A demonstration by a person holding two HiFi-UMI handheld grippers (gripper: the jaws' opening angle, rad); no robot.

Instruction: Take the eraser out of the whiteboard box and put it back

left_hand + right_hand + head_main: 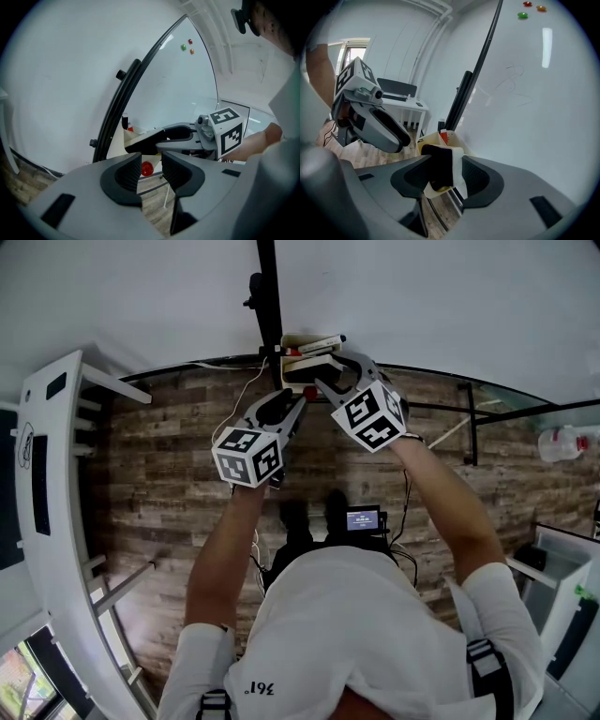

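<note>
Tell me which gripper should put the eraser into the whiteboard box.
Right. The right gripper has the eraser between its jaws, close to the whiteboard box; the left gripper is empty, jaws apart.

Two grippers: one left gripper (151, 169), one right gripper (323, 382). One eraser (440, 166), one whiteboard box (423, 139), one whiteboard (534, 117). Three magnets up top: one red magnet (527, 4), one orange magnet (541, 8), one green magnet (522, 15).

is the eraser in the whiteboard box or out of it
Out, it seems: the black-and-white eraser sits between the right gripper's jaws, in front of the beige whiteboard box, wooden floor showing beneath it.
</note>
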